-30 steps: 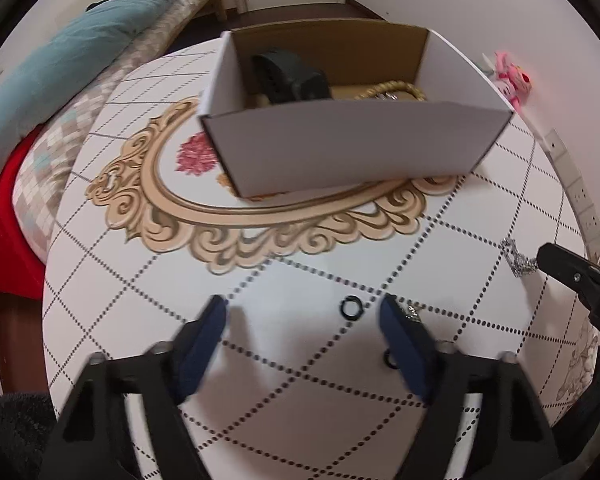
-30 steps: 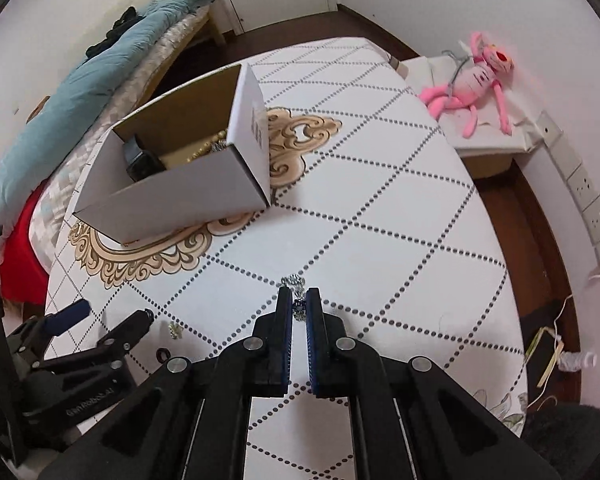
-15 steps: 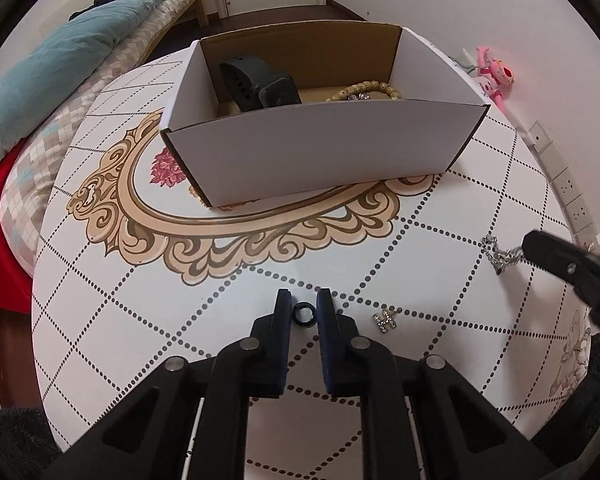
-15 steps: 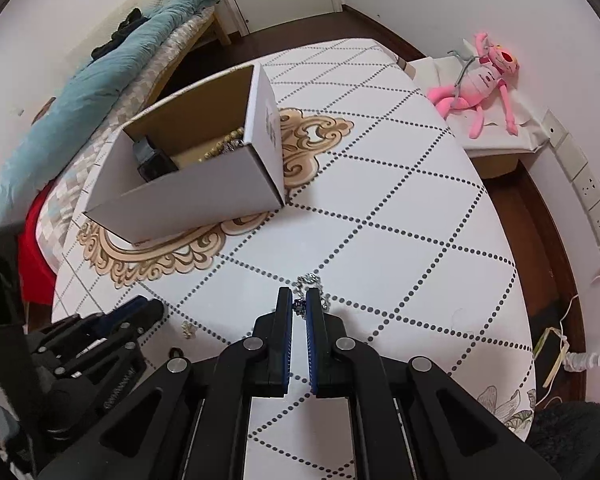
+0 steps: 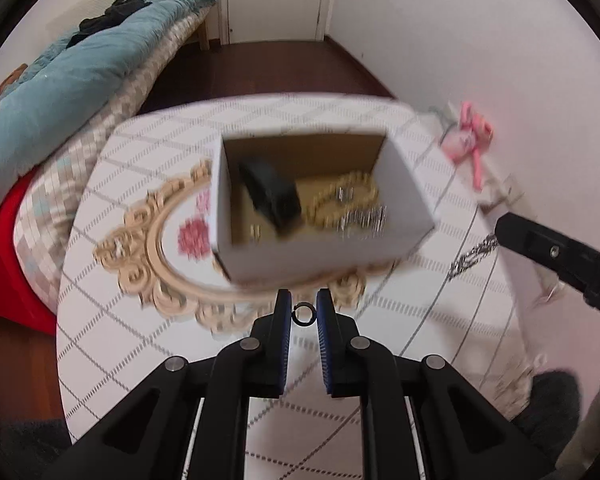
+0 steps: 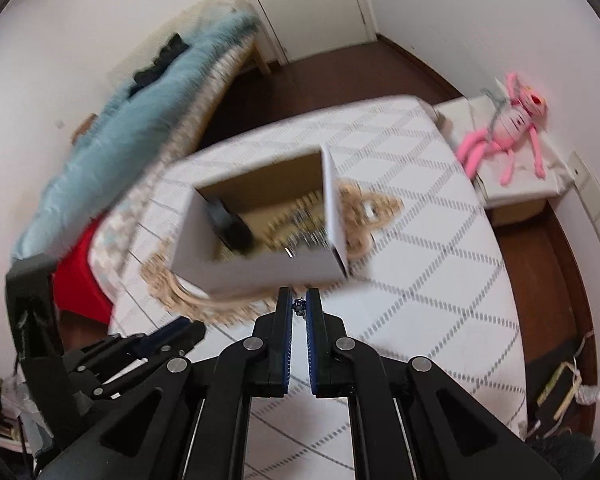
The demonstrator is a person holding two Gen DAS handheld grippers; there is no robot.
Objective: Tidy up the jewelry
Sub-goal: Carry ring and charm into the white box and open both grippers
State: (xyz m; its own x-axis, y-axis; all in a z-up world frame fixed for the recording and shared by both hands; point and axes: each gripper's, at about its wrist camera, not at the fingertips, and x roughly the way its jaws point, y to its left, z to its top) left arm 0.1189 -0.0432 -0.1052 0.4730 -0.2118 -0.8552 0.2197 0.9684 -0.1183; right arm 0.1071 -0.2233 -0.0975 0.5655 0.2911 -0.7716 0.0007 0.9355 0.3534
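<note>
Two grippers loaded, both aimed at box (image 5: 324, 248) w/ open top. L gripper (image 5: 303, 314) pinches a small black ring (image 5: 303, 314) betw fingertips, held above table (image 5: 140, 344), just short of box front wall. R gripper (image 6: 299, 307) clamped on silver chain (image 5: 474, 254), which dangles below its tips. Box already holds beads (image 5: 352, 196) + a dark item. Judgement: high carry is for clearing the wall before the drop.

Box (image 5: 324, 254) open on top; near wall stands btwn jaws & inside.
</note>
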